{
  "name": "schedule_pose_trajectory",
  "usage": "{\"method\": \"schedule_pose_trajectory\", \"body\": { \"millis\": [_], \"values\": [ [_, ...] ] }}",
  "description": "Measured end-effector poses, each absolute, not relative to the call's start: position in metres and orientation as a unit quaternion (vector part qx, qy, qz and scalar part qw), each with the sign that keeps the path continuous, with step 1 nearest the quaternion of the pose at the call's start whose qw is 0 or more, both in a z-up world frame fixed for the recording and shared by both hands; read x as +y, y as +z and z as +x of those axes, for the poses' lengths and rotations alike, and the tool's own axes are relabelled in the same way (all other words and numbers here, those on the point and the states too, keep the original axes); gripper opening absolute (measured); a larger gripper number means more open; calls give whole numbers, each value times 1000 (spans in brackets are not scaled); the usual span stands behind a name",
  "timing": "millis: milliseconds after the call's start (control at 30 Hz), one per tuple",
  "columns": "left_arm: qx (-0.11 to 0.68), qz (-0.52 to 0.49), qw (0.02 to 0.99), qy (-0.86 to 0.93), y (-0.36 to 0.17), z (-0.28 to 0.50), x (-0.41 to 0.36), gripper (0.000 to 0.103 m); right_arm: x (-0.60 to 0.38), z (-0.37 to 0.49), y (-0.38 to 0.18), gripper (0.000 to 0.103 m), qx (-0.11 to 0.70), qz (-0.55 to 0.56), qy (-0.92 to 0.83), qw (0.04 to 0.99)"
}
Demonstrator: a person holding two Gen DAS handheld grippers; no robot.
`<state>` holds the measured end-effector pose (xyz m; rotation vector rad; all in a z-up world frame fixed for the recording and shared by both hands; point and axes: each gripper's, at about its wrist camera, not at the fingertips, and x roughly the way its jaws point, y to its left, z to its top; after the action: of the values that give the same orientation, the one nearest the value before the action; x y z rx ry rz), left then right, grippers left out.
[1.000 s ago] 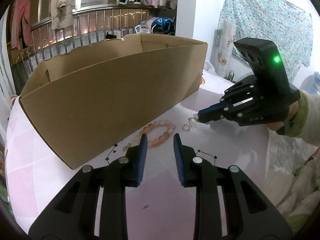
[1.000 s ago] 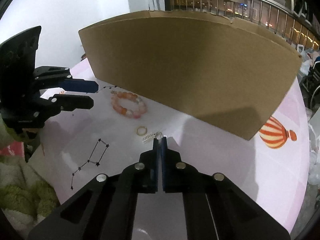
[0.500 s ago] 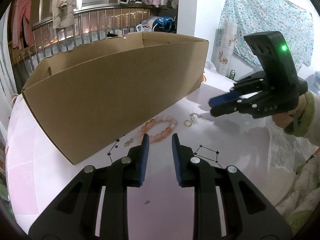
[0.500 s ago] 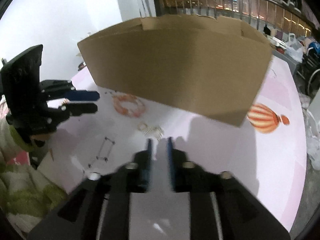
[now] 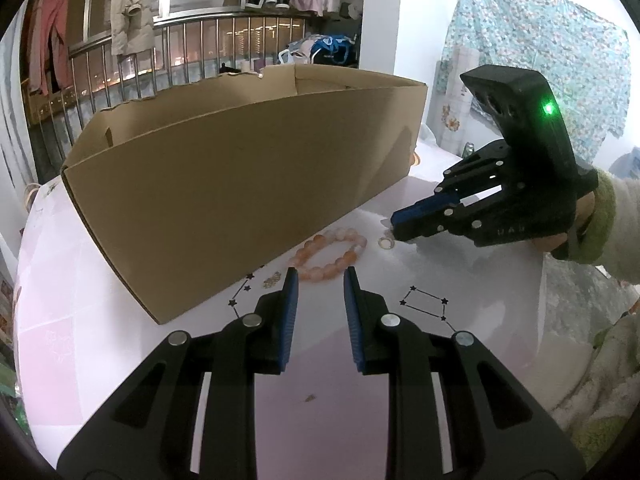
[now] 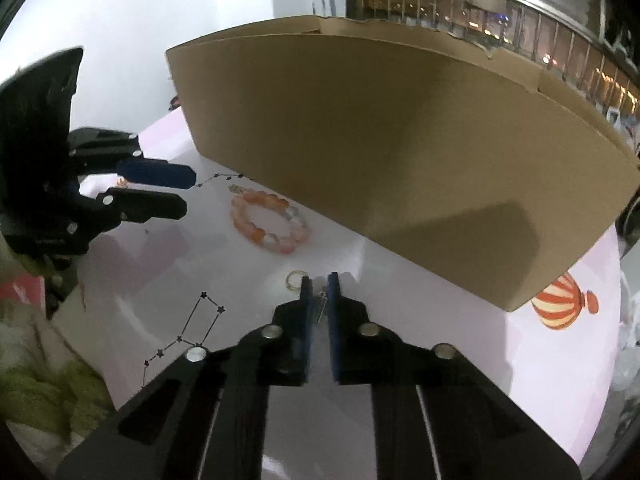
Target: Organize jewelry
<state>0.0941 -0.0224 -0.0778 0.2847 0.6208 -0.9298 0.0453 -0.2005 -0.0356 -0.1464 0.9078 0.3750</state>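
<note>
A peach bead bracelet (image 5: 330, 254) (image 6: 270, 222) lies on the pink table beside a tall cardboard box (image 5: 240, 184) (image 6: 400, 140). My left gripper (image 5: 319, 276) (image 6: 188, 192) stands open just short of the bracelet, with nothing between its fingers. A small gold ring (image 5: 386, 244) (image 6: 294, 279) lies right of the bracelet. My right gripper (image 6: 319, 280) (image 5: 394, 226) is down beside the ring, its jaws closing on a thin silver earring (image 6: 321, 306) that sits between the pads. A tiny gold charm (image 5: 272, 280) (image 6: 237, 189) rests at the foot of the box.
The table cover (image 5: 120, 340) carries a constellation print (image 5: 424, 304) and a striped balloon print (image 6: 560, 306). A person's green-cuffed sleeve (image 5: 600, 224) holds the right gripper. A railing (image 5: 180, 52) hung with clothes stands behind the box.
My right gripper lifted and opened, then came back down and narrowed around the silver earring beside the ring. My left gripper has stayed put.
</note>
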Motion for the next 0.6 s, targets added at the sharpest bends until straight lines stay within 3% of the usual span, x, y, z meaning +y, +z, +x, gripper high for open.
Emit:
{"method": "schedule_pose_trajectory", "body": {
  "millis": [600],
  "values": [
    [296, 145, 854, -402, -81, 102, -23, 22, -225, 7, -38, 5, 435, -16, 140, 890]
  ]
}}
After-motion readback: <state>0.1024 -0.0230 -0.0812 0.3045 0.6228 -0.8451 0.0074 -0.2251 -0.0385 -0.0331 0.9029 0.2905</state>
